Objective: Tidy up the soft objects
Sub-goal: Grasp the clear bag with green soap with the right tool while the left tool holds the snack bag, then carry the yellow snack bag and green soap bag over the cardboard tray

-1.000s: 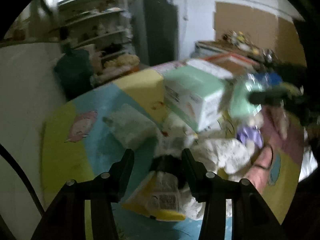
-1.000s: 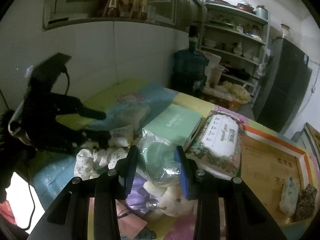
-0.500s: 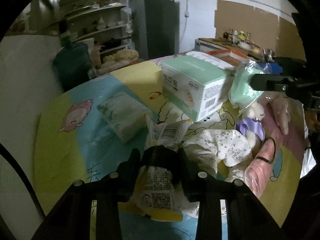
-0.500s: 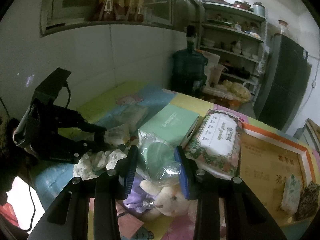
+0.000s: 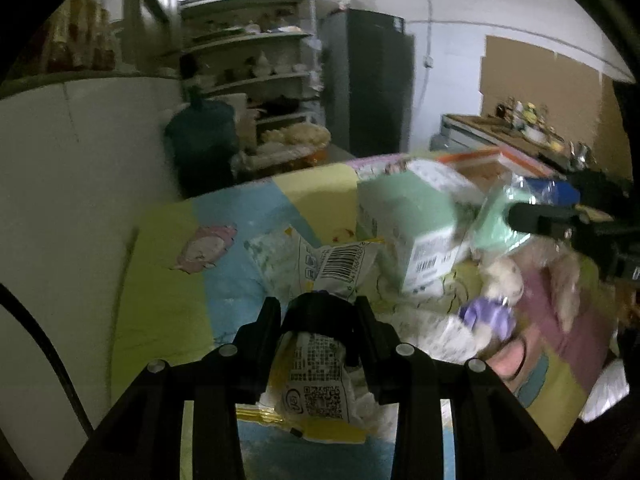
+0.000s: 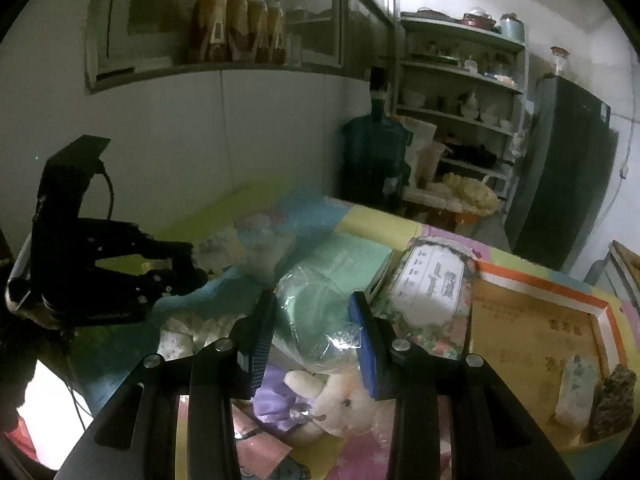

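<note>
Left gripper (image 5: 316, 312): jaws have just been closing, and they now pinch a crinkly white-and-yellow snack packet (image 5: 320, 384) across its middle. The barcoded end sticks out ahead of the fingertips; the printed end hangs back toward the wrist. A mid-body pinch probably keeps a floppy bag from folding out of the grip.

Right gripper (image 6: 316, 328): blue pads pressed on a clear plastic bag with a green bundle inside (image 6: 320, 312). The bag bulges between and ahead of the fingers, seemingly held off the pile so the other items can be reached.

Beneath the right gripper lies a white plush rabbit (image 6: 344, 400) on a purple cloth (image 6: 276, 404). Just ahead of its fingertips is a mint-green tissue box (image 6: 352, 256), and to that box's right a floral tissue pack (image 6: 432, 288). Beyond the left gripper's tips lies a pale wipes packet (image 5: 272, 260); a crumpled printed cloth (image 6: 184, 332) sits left of the right gripper.

Judgement: sorting is at an early stage; most soft items are heaped together.

Surface: a cartoon play mat (image 5: 168, 288) in yellow, blue and green blocks, soft and wrinkle-prone. Room: dim; a blue water jug (image 6: 376, 160), open shelves with crockery (image 6: 460, 80) and a dark fridge (image 6: 560, 168) stand far ahead.
</note>
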{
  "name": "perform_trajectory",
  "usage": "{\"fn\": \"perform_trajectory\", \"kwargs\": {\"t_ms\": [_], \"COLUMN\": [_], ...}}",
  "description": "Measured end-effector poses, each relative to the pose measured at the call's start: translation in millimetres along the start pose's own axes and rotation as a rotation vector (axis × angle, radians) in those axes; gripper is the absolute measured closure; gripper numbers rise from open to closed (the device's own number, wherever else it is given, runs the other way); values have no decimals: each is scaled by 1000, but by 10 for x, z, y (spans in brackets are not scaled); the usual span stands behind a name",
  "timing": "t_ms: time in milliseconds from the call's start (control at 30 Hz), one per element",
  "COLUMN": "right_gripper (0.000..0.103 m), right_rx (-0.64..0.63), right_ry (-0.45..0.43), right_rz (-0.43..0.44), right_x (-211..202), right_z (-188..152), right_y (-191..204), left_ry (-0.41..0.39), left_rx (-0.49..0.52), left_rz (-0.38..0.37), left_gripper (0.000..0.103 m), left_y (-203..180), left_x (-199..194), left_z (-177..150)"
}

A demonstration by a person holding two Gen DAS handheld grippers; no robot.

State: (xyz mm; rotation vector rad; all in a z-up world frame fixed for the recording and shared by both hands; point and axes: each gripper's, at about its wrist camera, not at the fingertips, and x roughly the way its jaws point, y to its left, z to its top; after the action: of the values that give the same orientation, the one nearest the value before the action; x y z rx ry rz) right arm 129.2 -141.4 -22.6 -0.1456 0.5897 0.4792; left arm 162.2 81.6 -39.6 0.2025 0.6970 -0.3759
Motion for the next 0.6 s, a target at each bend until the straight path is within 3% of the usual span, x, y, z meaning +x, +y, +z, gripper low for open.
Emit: {"fn": "perform_trajectory", "kwargs": {"t_ms": [300,600], "right_gripper": [65,65], "right_rx": [15,46], "right_ry": [-63,-122], "right_rz": [-18,-38], "right_x": [-266,-592], "right_z": [69,43], "right_y": [-108,-329], "left_ry": [-51,-93], "left_rx": [-72,-158], "left_rz": [109,130], "left_gripper": [65,65], "left_y": [-292,-551], "left_x": [-262,-366], "left_z": [218,346]}}
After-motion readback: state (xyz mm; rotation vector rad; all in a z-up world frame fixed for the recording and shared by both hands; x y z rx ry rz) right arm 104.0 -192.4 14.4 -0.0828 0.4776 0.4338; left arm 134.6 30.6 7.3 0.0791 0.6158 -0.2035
